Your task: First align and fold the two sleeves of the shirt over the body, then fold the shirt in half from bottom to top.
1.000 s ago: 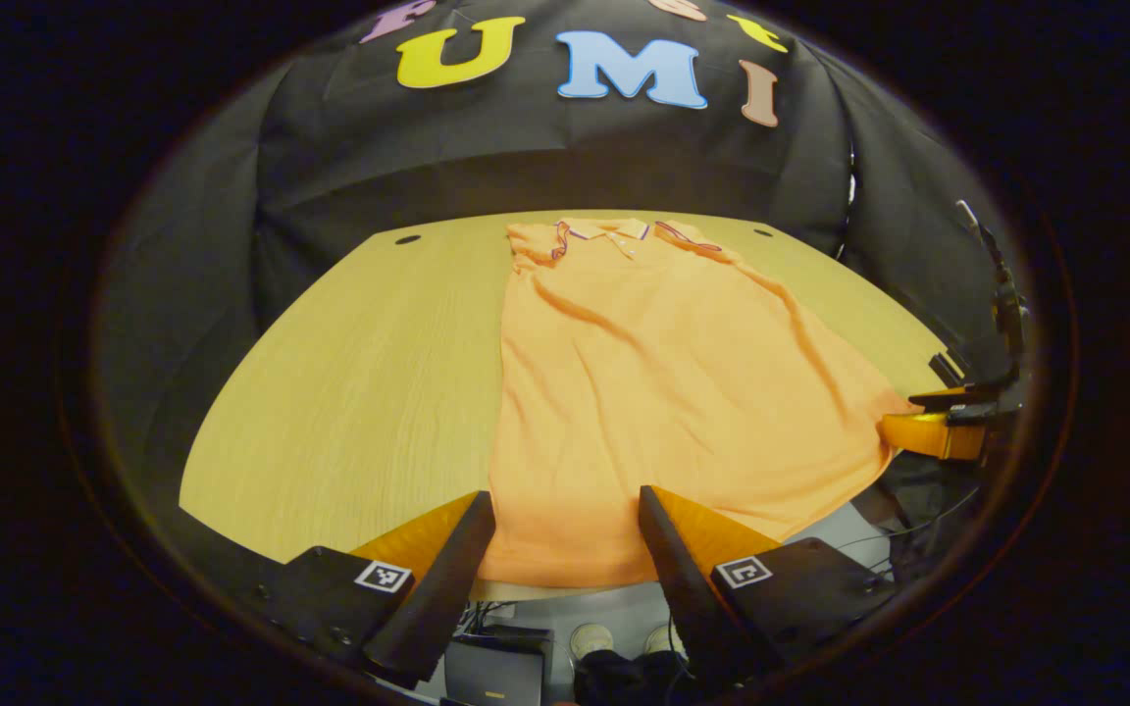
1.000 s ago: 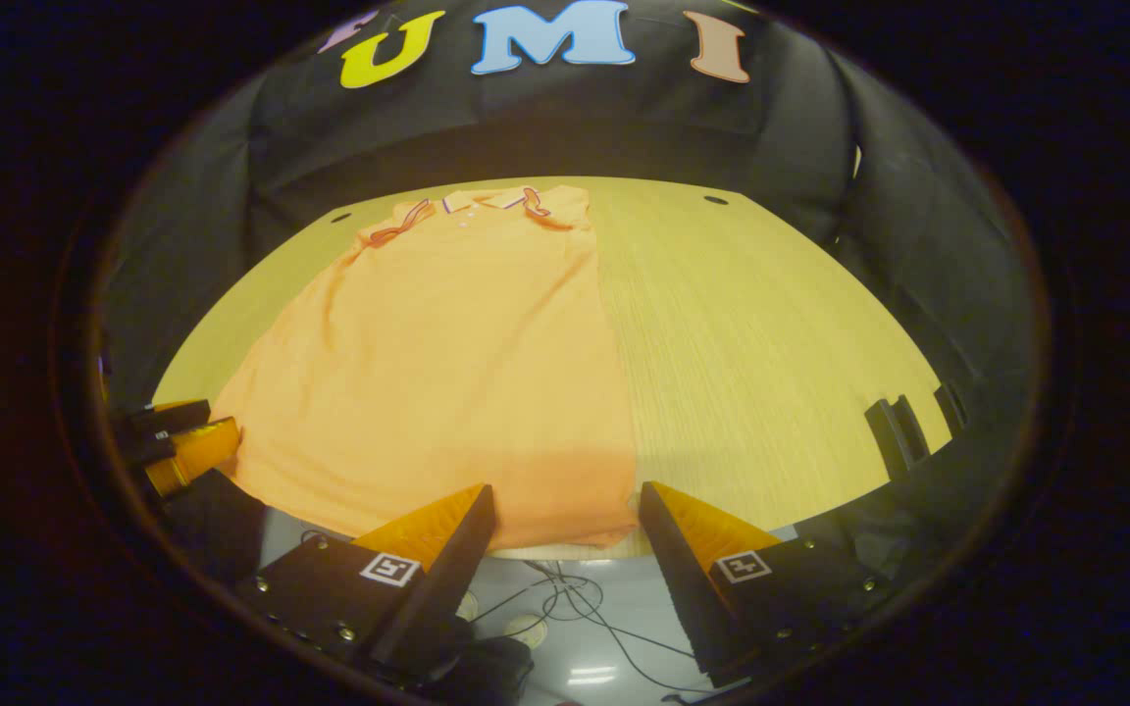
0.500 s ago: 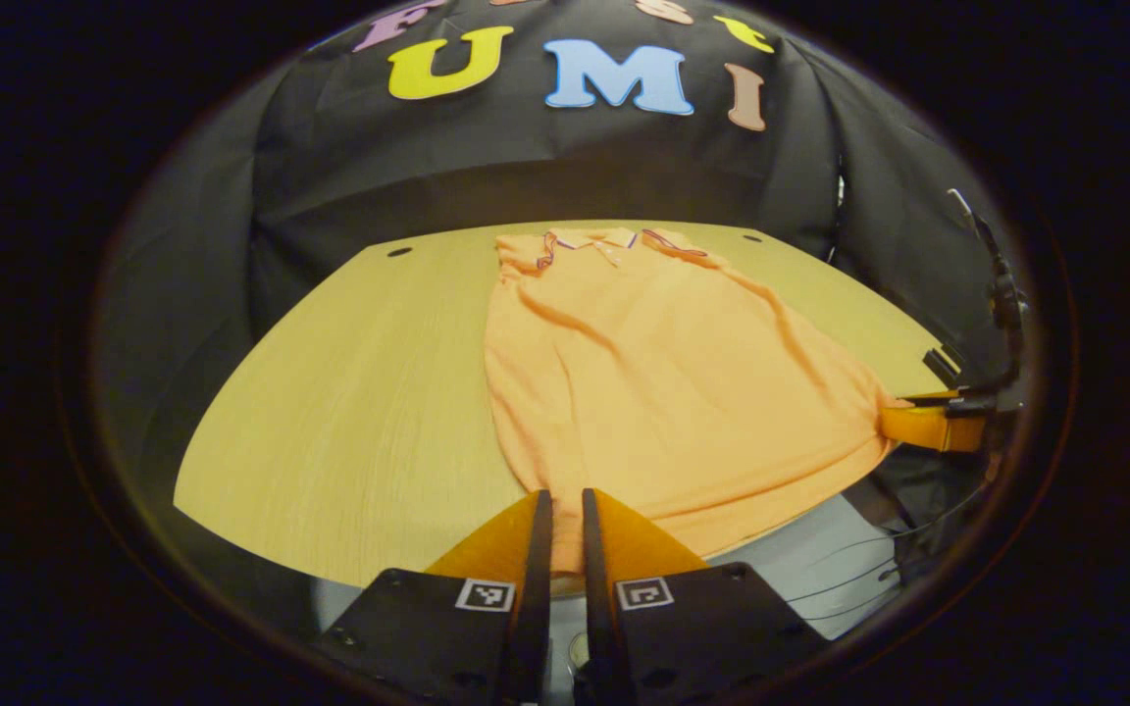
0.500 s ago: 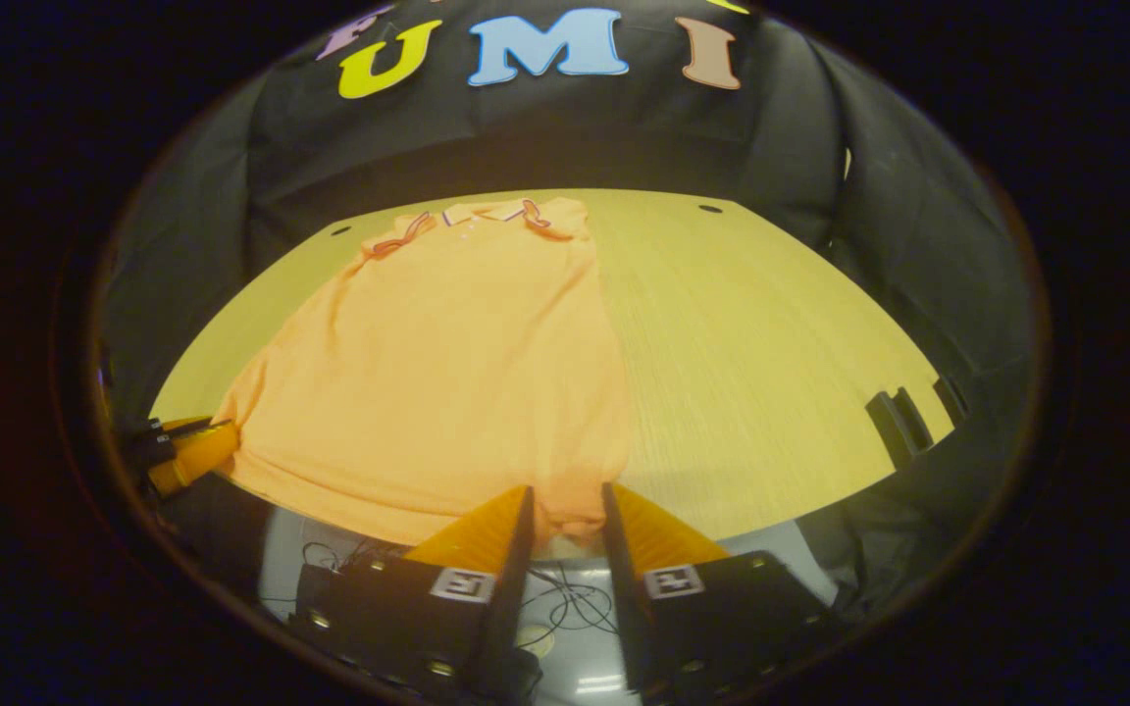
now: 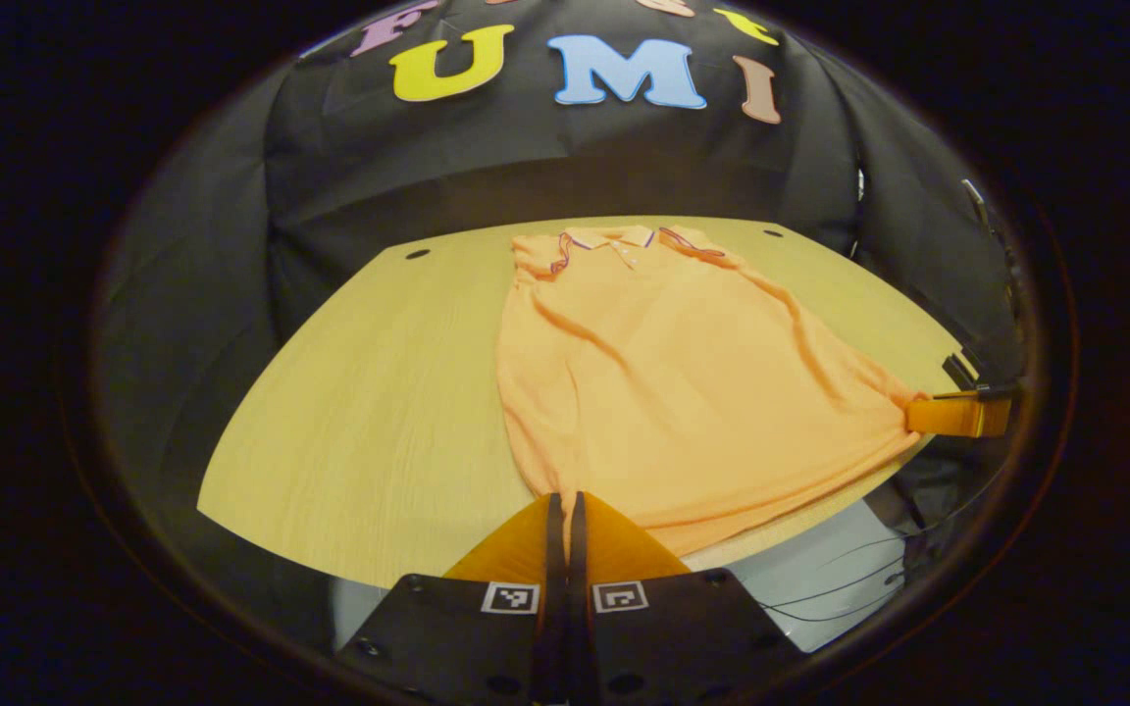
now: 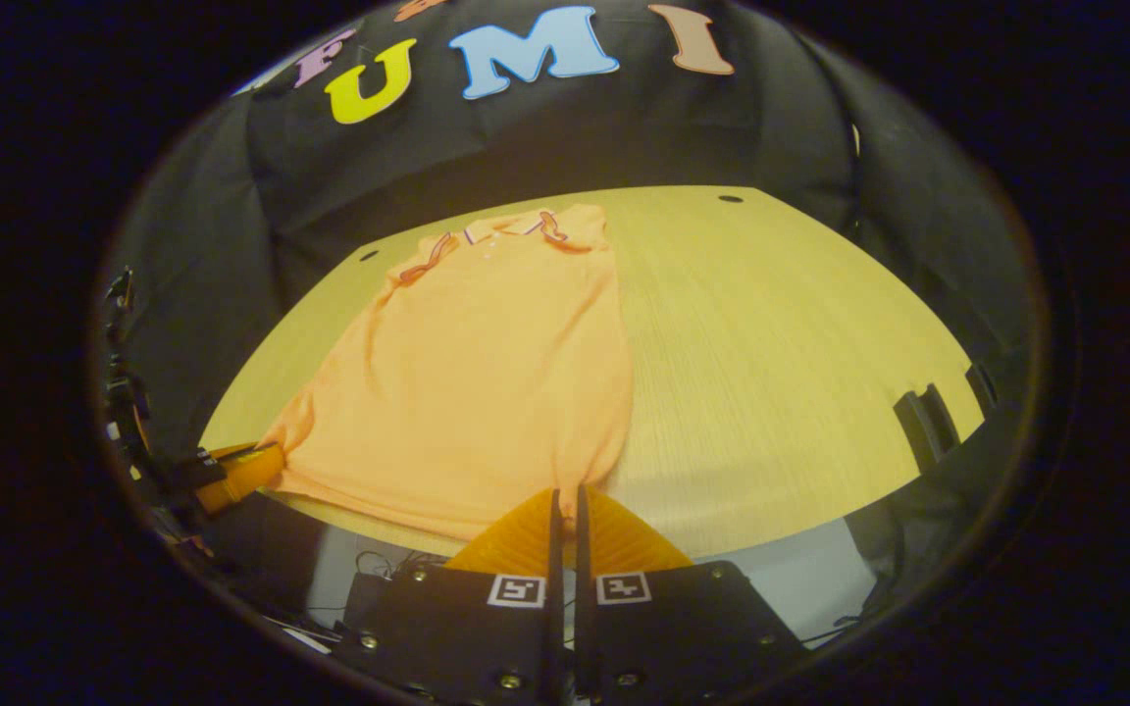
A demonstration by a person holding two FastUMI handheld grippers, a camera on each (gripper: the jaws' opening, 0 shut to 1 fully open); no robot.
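The orange shirt (image 5: 683,392) lies flat on the desk (image 5: 369,412), collar toward the far edge, hem at the near edge, sleeves folded in over the body. The left gripper (image 5: 562,505) is clenched on the hem's left corner at the near edge. The right gripper (image 6: 565,500) is clenched on the hem's right corner. The pinched cloth itself is hidden between each pair of fingers.

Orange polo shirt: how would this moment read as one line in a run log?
stage: bottom-to-top fold starting | orange polo shirt: sleeves folded in, flat on wooden table | left tool: pinching hem corner | right tool: pinching other hem corner
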